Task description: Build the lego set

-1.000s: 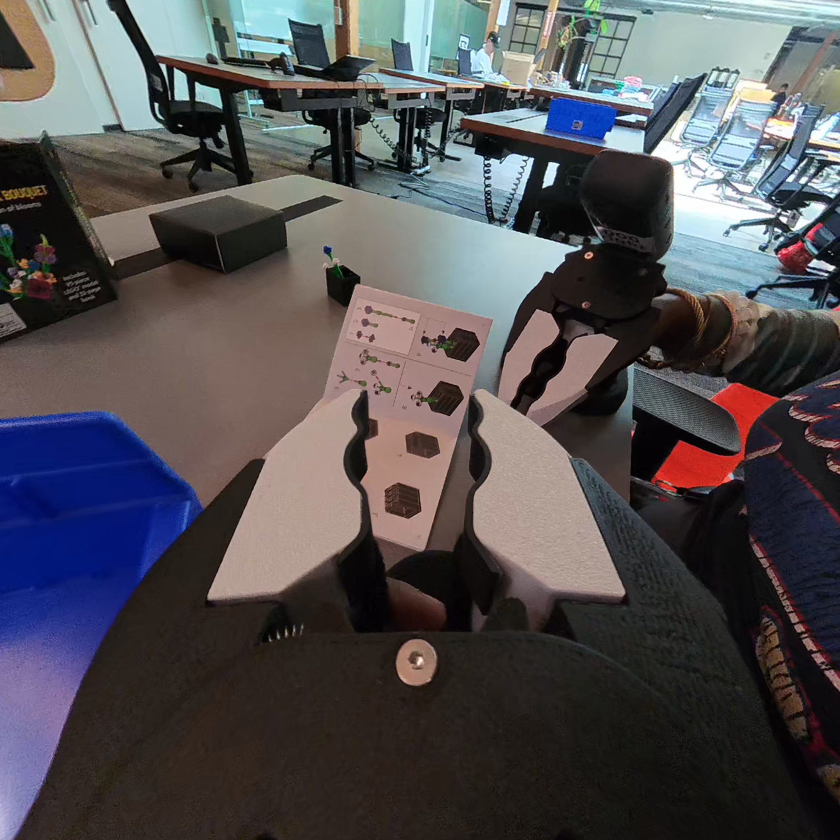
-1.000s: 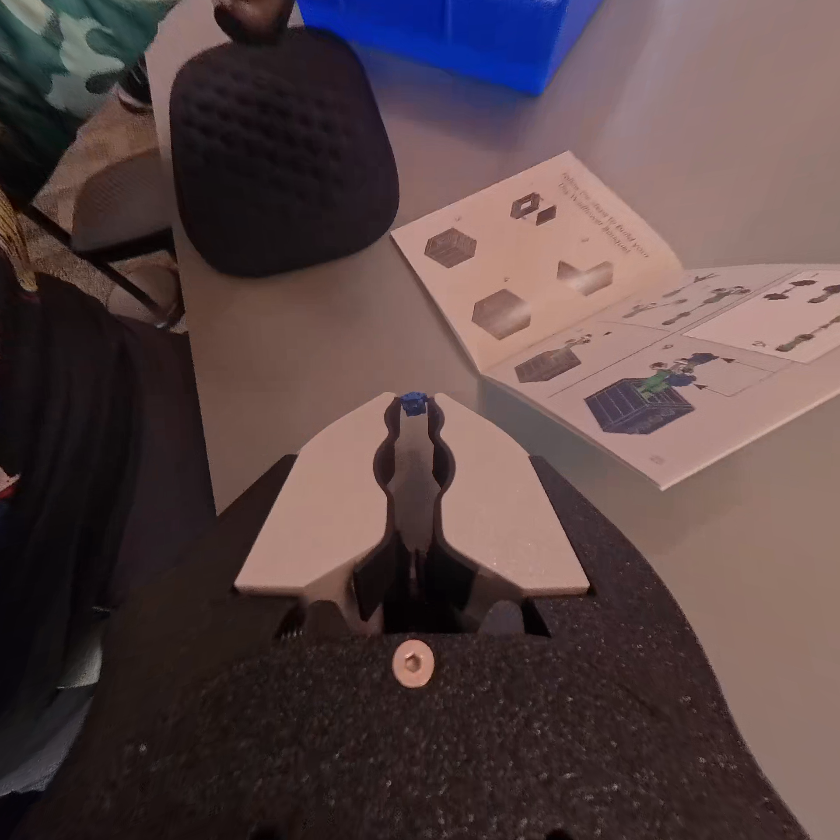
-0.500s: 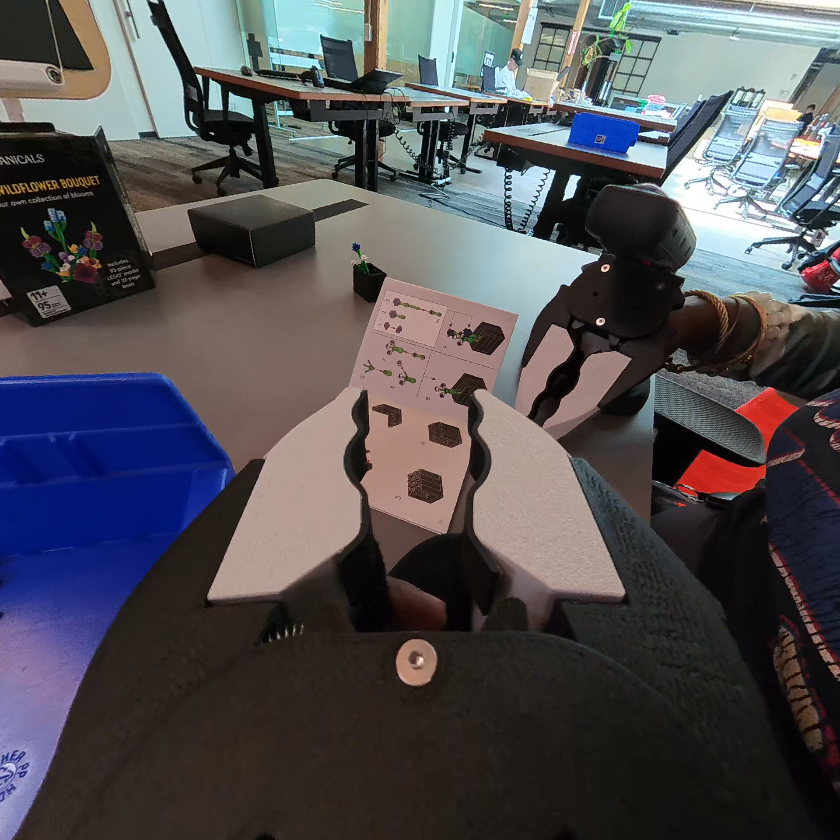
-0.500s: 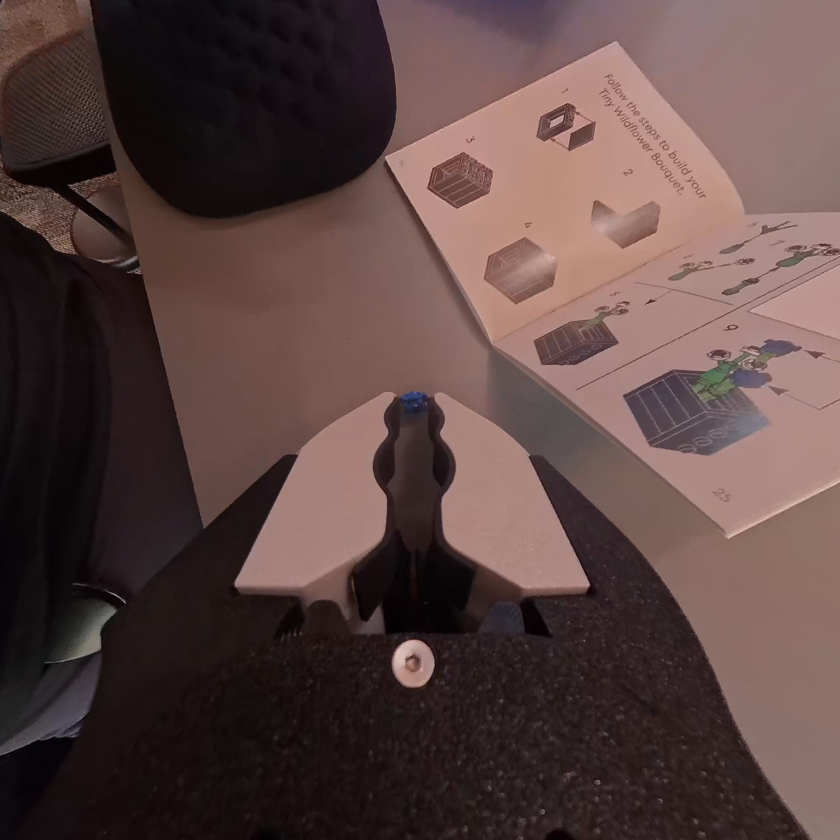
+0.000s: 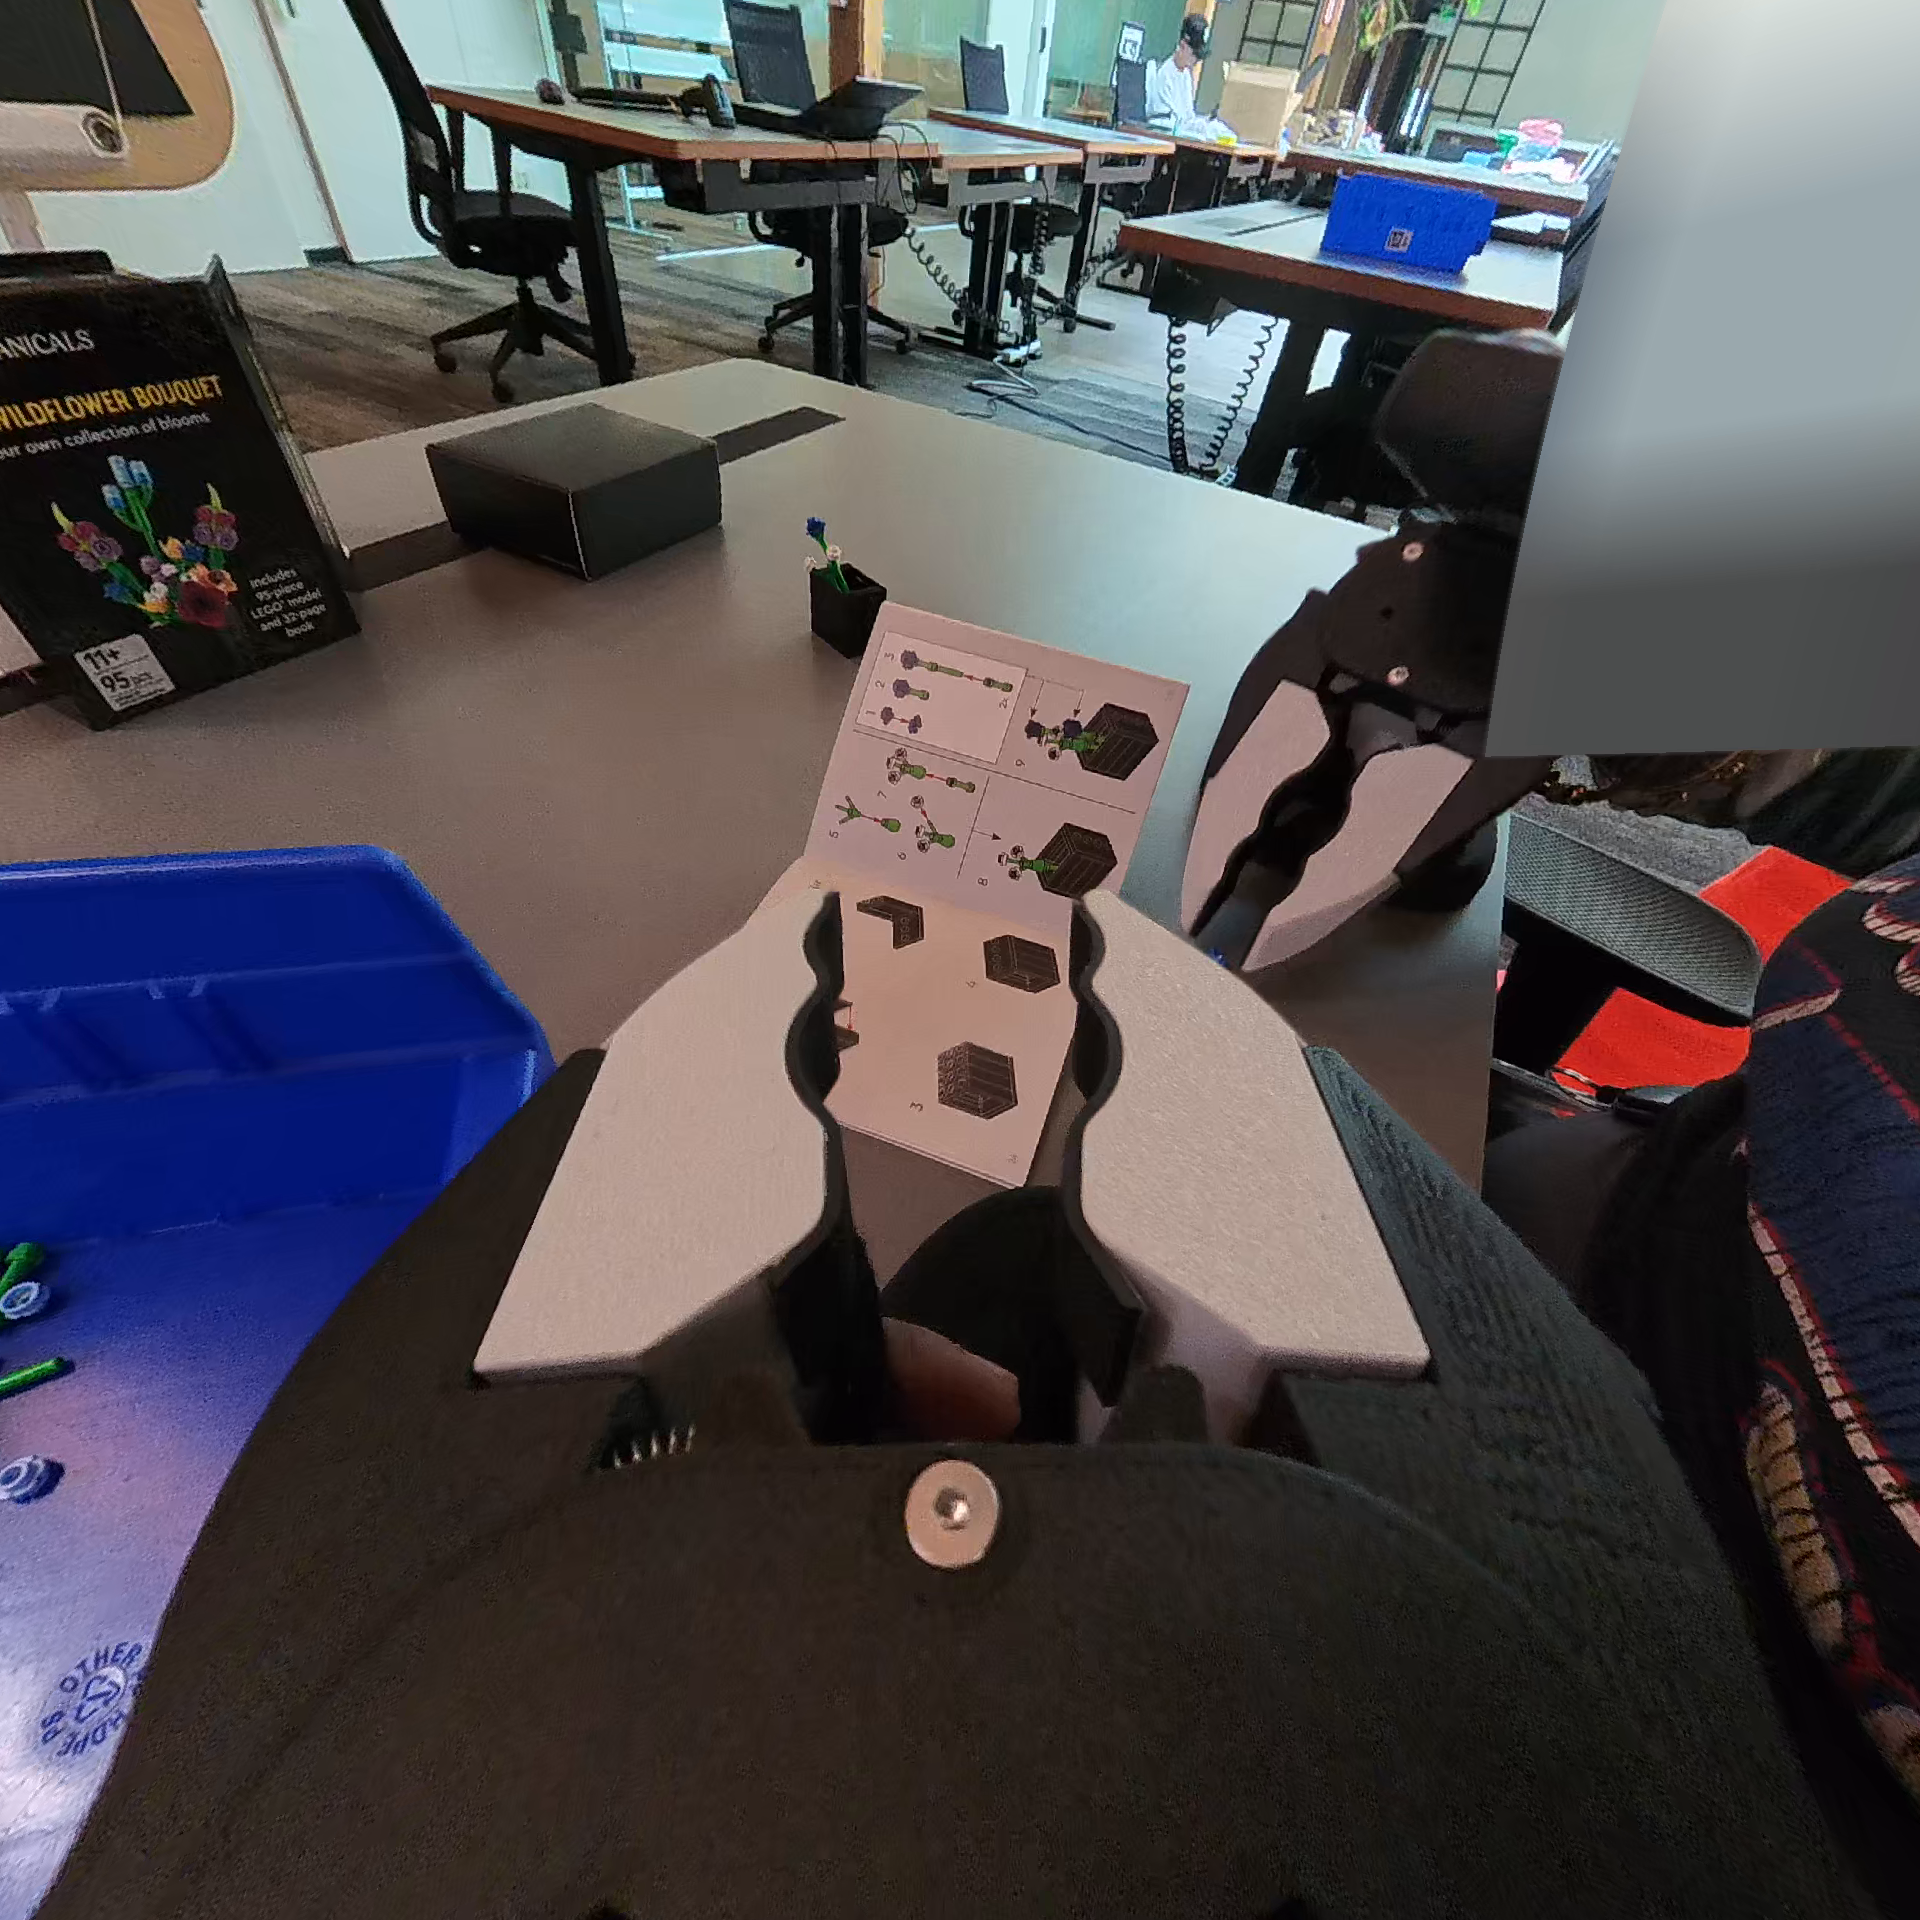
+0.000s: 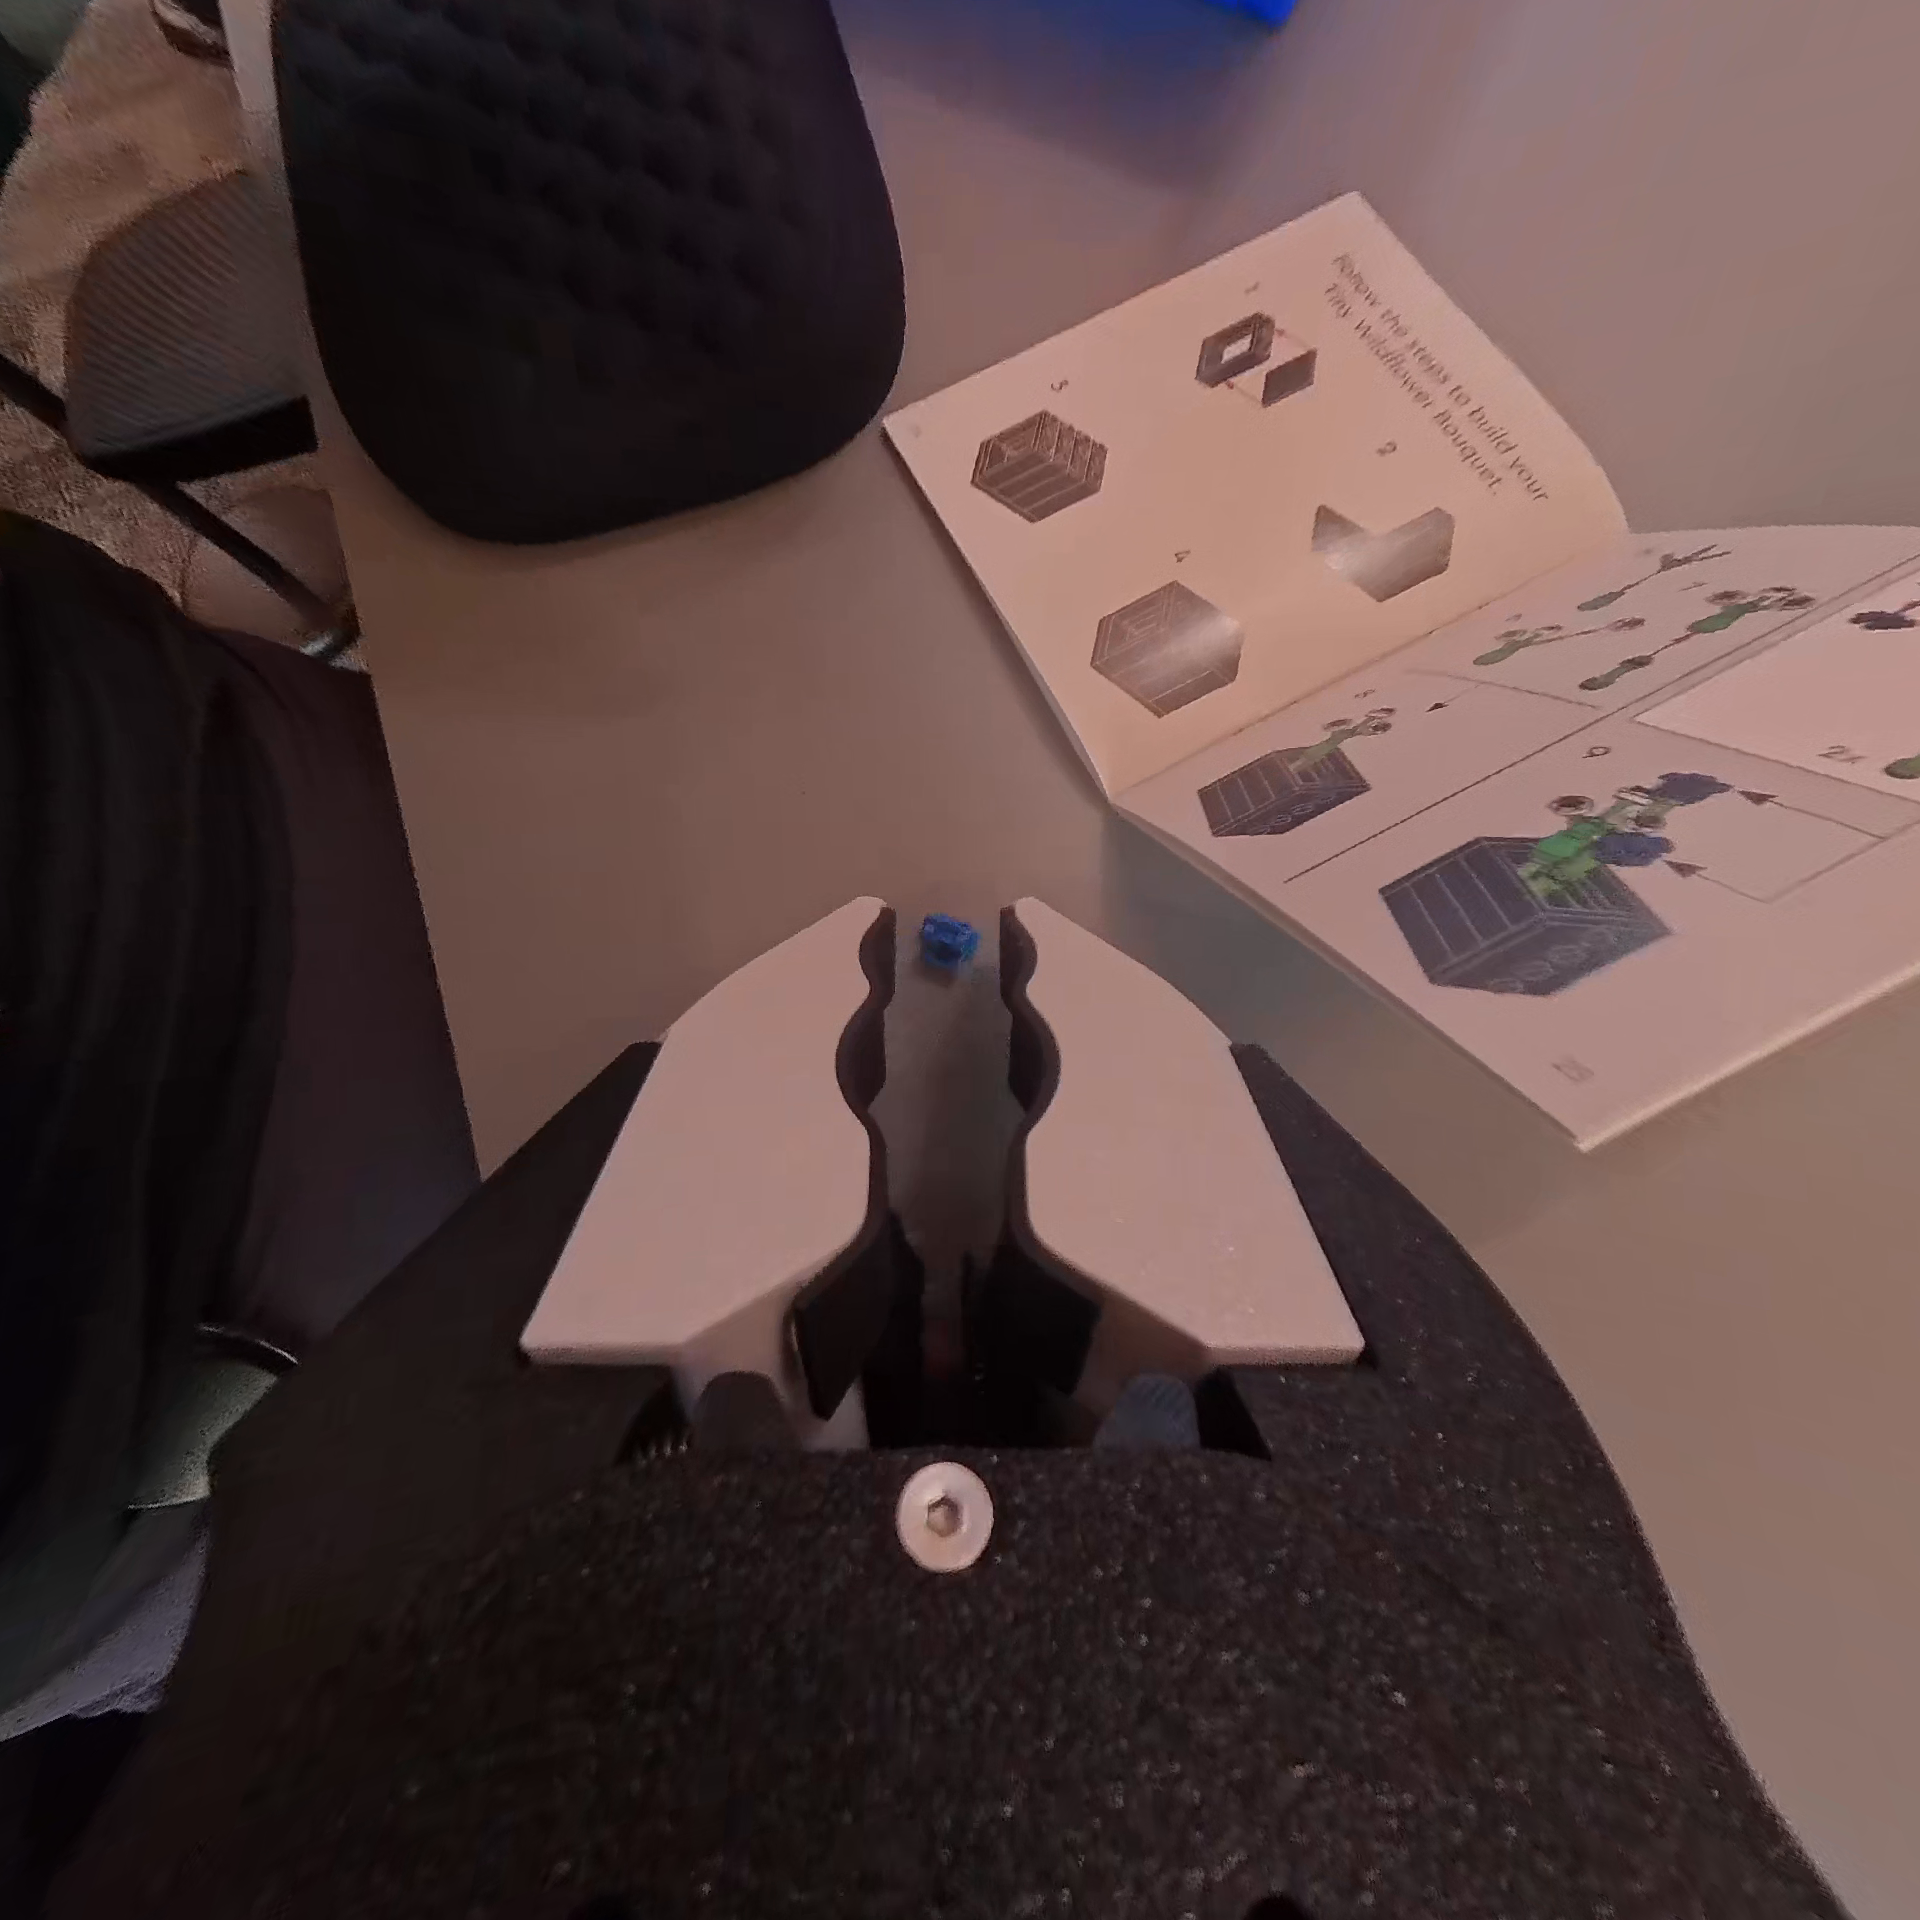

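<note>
**Blue piece lies loose between parted fingers**

The right wrist view shows a small blue lego piece [image 6: 948,943] on the bench [image 6: 675,748] near its edge, between the spread fingertips of the right hand-held gripper [image 6: 940,920], touching neither. Only the left wrist view shows the left hand-held gripper [image 5: 951,914], open and empty over the instruction booklet [image 5: 997,831], the black lego pot [image 5: 847,613] with flowers beyond it, and the blue bin [image 5: 239,1039].

Rig appearance: two matching hand-held grippers.

Left hand-held gripper [image 5: 951,935] and right hand-held gripper [image 6: 940,925]: textured black printed bodies, pale grey wedge fingers with wavy black inner edges, one silver hex screw each. Dark patterned sleeve [image 5: 1839,1195], red-trimmed.
</note>
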The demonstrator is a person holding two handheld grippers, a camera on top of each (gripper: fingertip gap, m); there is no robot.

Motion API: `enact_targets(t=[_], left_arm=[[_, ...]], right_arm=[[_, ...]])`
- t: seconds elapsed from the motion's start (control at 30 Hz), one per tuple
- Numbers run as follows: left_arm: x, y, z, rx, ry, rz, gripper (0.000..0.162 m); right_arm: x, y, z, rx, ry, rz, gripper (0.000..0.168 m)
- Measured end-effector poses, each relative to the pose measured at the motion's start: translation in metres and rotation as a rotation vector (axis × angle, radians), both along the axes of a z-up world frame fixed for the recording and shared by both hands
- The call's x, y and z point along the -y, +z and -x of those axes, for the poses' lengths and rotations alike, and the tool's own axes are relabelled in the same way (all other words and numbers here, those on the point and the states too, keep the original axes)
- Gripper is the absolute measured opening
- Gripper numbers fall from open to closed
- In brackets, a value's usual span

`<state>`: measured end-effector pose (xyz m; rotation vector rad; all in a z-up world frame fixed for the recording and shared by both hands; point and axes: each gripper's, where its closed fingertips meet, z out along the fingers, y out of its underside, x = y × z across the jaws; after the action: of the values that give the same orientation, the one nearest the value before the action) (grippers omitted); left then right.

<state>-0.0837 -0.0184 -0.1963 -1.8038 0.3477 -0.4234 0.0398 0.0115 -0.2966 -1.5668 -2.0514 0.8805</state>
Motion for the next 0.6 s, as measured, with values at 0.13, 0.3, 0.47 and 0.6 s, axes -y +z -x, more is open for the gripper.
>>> enact_targets(t=[0.13, 0.3, 0.47, 0.6], left_arm=[[0.007, -0.007, 0.003, -0.045, 0.002, 0.056, 0.042], [0.024, -0.002, 0.038, -0.120, 0.131, 0.115, 0.042], [0.042, 0.007, 0.091, -0.351, 0.150, 0.250, 0.041], [0.041, -0.008, 0.136, -0.562, 0.014, 0.421, 0.037]], right_arm=[[-0.002, 0.018, -0.006, -0.130, 0.009, 0.037, 0.028], [-0.026, 0.045, -0.022, -0.358, -0.052, -0.018, 0.032], [-0.035, 0.057, -0.030, -0.451, -0.047, 0.042, 0.030], [-0.034, 0.057, -0.031, -0.459, -0.039, 0.075, 0.029]])
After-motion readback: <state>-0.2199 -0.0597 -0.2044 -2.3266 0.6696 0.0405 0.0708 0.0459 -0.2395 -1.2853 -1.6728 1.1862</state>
